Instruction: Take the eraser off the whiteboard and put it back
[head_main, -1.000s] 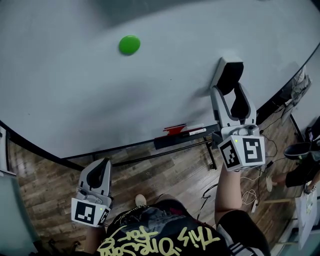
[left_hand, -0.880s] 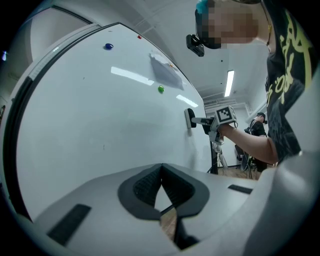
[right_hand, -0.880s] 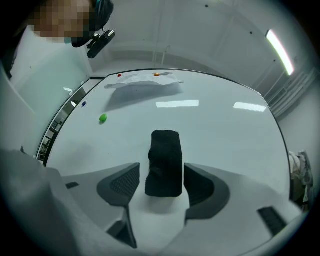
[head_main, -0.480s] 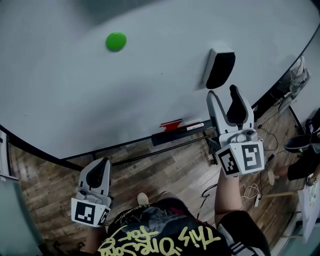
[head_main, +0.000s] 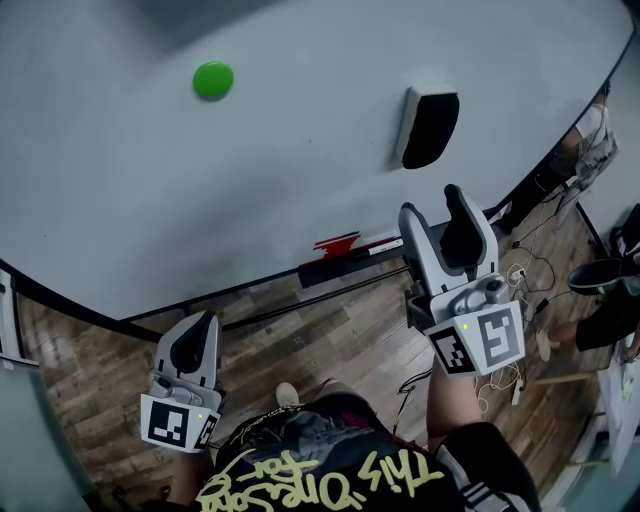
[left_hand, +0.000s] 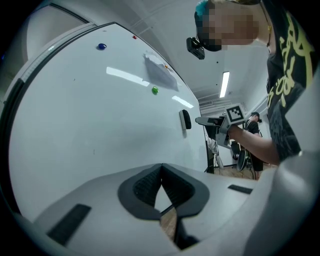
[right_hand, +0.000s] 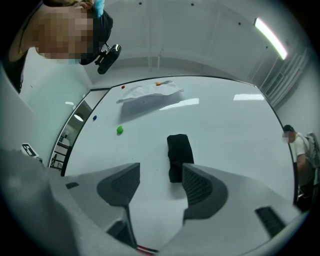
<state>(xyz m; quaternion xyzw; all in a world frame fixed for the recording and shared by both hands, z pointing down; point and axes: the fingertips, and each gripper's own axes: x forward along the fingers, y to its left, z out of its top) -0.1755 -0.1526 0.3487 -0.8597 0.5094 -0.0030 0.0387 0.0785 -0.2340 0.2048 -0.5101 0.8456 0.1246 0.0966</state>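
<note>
A black eraser (head_main: 424, 128) with a white edge sticks to the whiteboard (head_main: 300, 150); it shows too in the right gripper view as a black eraser (right_hand: 178, 152) and small in the left gripper view as an eraser (left_hand: 185, 120). My right gripper (head_main: 442, 225) is open and empty, below the eraser and apart from it. In its own view the right gripper (right_hand: 160, 187) frames bare board, the eraser just beyond the right jaw. My left gripper (head_main: 197, 345) hangs low over the floor, shut, nothing held; its pads meet in the left gripper (left_hand: 161, 186) view.
A green magnet (head_main: 212, 79) sits on the board's upper left. A red and black marker (head_main: 350, 247) lies on the tray at the board's lower edge. Cables (head_main: 525, 285) run over the wooden floor at right. Paper (right_hand: 149, 93) is pinned at the board's top.
My right gripper has let go of the eraser and drawn back down from the board. The eraser stays stuck on the board. The left gripper has barely moved.
</note>
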